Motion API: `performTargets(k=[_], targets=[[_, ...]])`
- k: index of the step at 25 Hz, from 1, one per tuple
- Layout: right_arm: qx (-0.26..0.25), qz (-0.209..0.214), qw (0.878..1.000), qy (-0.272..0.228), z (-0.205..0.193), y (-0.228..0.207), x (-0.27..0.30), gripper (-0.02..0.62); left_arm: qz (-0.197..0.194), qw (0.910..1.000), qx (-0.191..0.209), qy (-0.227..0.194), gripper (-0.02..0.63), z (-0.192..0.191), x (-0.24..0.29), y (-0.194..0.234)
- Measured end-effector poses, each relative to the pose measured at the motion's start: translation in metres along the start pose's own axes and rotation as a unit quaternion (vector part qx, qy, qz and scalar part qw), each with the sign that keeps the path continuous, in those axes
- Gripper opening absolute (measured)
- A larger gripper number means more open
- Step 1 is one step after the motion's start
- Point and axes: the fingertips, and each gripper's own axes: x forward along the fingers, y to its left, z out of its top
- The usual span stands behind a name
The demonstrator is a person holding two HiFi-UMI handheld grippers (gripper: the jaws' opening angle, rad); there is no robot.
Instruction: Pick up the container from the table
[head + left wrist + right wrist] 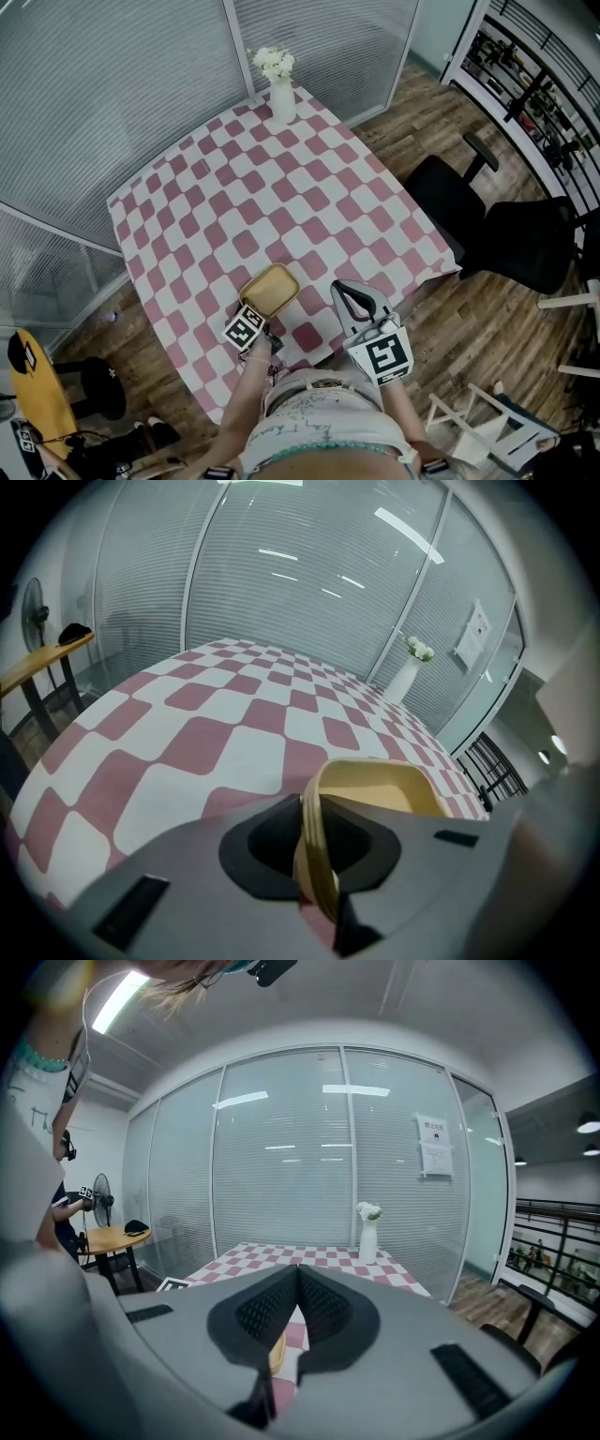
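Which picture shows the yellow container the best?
The head view: the whole yellow container shows from above on the checked table. The left gripper view shows only part of it close up, its near rim pinched by the left gripper. The right gripper view shows just a yellow sliver between the jaws.

Tablecloth [281, 187]: pink and white checks, draped over the whole table top and its edges.
Vase [282, 98]: white, upright at the table's far corner, near the glass wall.
Flowers [274, 62]: white, bunched in the vase.
Glass wall [122, 84]: panes with closed blinds, along the table's far sides.
Office chair [487, 220]: black, on the wooden floor [450, 328], near the table's right edge.
Side table [37, 394]: round and yellow-topped, with a dark thing on it, possibly a cap.
Notice [433, 1146]: white sheet on the glass.
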Motion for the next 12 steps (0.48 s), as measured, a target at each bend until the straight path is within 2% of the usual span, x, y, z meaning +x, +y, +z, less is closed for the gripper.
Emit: performTargets(k=[12], targets=[[-0.027, 0.049, 0.998, 0.004, 0.001, 0.02, 0.016, -0.006, -0.023, 0.9996, -0.012, -0.004, 0.038, -0.001, -0.019, -0.008]])
